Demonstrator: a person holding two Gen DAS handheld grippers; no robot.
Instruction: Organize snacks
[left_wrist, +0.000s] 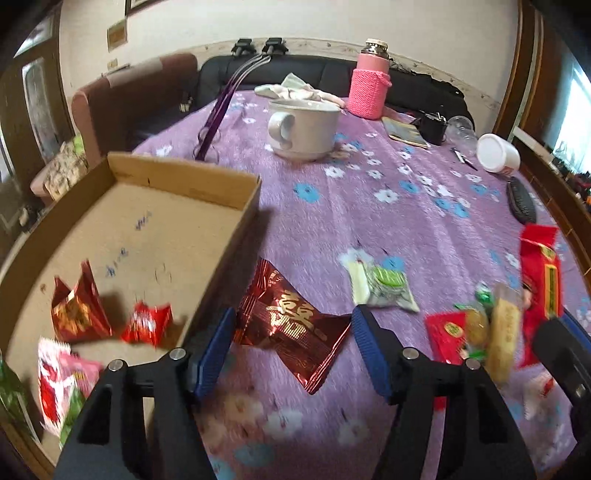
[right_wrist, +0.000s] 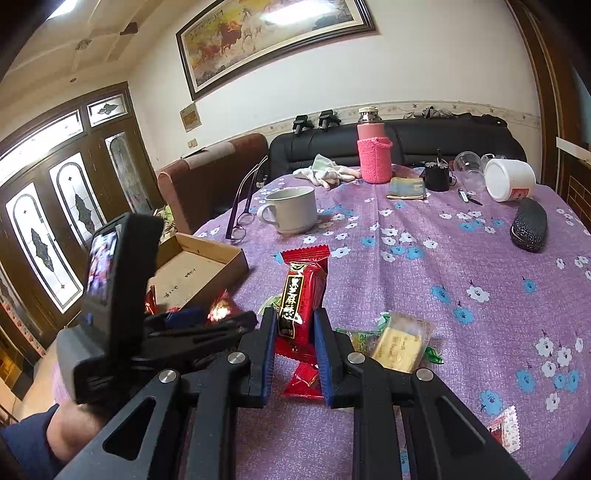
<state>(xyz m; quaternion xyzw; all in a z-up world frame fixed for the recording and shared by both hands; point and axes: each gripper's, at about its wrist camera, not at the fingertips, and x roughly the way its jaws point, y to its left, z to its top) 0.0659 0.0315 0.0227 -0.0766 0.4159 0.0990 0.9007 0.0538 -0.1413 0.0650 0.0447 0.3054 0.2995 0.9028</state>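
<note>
So, left claw (left_wrist: 291, 347): spread wide around the dark red foil snack (left_wrist: 291, 325), not squeezing it
right claw (right_wrist: 295, 350): clamped on the red snack bar (right_wrist: 301, 299)
cardboard box (left_wrist: 192, 184): left side of table (left_wrist: 424, 229)

The dark red foil snack packet (left_wrist: 291, 325) bears a large gold 囍 character. The long red snack bar (right_wrist: 301, 299) carries vertical gold characters, seemingly 黑芝麻. Blue handwriting on the cardboard box (left_wrist: 147, 229) floor is illegible.

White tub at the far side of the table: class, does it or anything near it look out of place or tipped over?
Yes. The white tub lies tipped on its side, and the clear plastic cup beside it is also lying down. Nothing appears spilled.
</note>
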